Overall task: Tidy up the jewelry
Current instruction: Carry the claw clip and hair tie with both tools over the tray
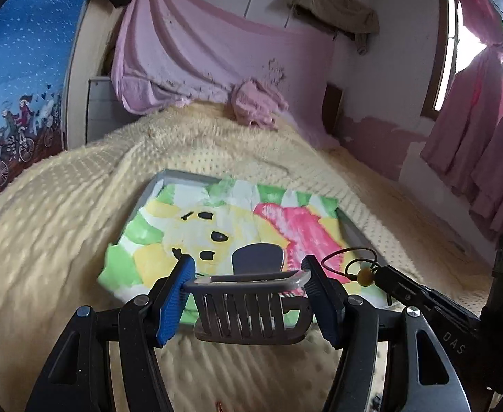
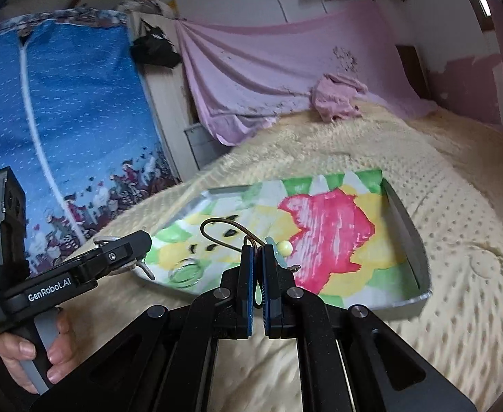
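My left gripper [image 1: 248, 271] is shut on a grey claw hair clip [image 1: 251, 305], held just above the near edge of a grey tray [image 1: 182, 175] lined with a painted yellow, green and pink cloth [image 1: 224, 219]. My right gripper [image 2: 257, 250] is shut on a dark elastic hair tie [image 2: 217, 228] with a pale bead [image 2: 284, 248], held over the tray [image 2: 406, 230]. The hair tie and its bead [image 1: 365, 276] also show at the right of the left wrist view, in the right gripper's tip. A clear glass ring [image 2: 184, 271] lies on the cloth near the tray's front.
The tray lies on a cream dotted blanket [image 1: 62, 213] covering a bed. A pink sheet [image 1: 196, 55] hangs behind, with a crumpled pink cloth [image 1: 256, 103] at the bed's far end. A blue printed curtain [image 2: 62, 120] stands to the left, and pink curtains [image 1: 474, 130] hang at the right.
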`<action>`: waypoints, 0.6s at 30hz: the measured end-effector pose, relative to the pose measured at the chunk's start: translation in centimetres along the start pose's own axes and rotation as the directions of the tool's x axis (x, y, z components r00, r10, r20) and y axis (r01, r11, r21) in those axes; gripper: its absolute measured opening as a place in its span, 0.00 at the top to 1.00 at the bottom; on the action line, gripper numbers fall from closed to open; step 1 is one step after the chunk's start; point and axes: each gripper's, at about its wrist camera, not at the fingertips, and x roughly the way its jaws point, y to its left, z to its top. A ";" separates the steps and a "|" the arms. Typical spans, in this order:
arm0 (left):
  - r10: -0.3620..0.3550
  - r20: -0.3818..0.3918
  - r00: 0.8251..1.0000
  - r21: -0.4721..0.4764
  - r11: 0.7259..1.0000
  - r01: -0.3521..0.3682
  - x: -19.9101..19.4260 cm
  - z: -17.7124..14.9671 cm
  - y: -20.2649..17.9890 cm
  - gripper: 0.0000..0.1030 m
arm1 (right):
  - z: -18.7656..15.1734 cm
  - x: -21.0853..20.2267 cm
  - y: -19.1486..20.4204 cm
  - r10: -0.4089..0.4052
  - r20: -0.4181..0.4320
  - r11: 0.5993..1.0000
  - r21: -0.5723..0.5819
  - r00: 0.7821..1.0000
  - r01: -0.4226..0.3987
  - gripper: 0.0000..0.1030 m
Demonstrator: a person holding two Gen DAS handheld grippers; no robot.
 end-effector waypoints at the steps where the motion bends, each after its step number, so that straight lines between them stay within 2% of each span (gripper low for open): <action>1: 0.005 -0.029 1.000 -0.002 1.000 -0.005 1.0 0.2 0.1 0.40 | 0.1 0.9 -0.3 -0.007 -0.016 1.000 0.009 1.000 0.007 0.96; 9: 0.041 -0.181 0.983 -0.038 0.998 -0.049 5.4 -0.2 1.4 0.40 | -1.2 5.3 -1.8 -0.037 -0.147 0.998 0.052 0.988 0.045 0.96; 15: 0.041 -0.173 0.984 -0.029 0.998 -0.046 5.1 -0.7 1.3 0.40 | -2.0 6.0 -2.0 -0.041 -0.179 0.997 0.053 0.983 0.052 0.94; 17: 0.035 -0.162 0.986 -0.025 0.999 -0.040 4.8 -0.7 1.3 0.38 | -2.0 5.8 -1.9 -0.050 -0.174 0.997 0.047 0.983 0.059 0.88; 18: 0.026 -0.152 0.988 -0.025 0.999 -0.030 4.5 -0.8 1.3 0.37 | -2.0 5.5 -1.9 -0.052 -0.166 0.997 0.045 0.985 0.061 0.78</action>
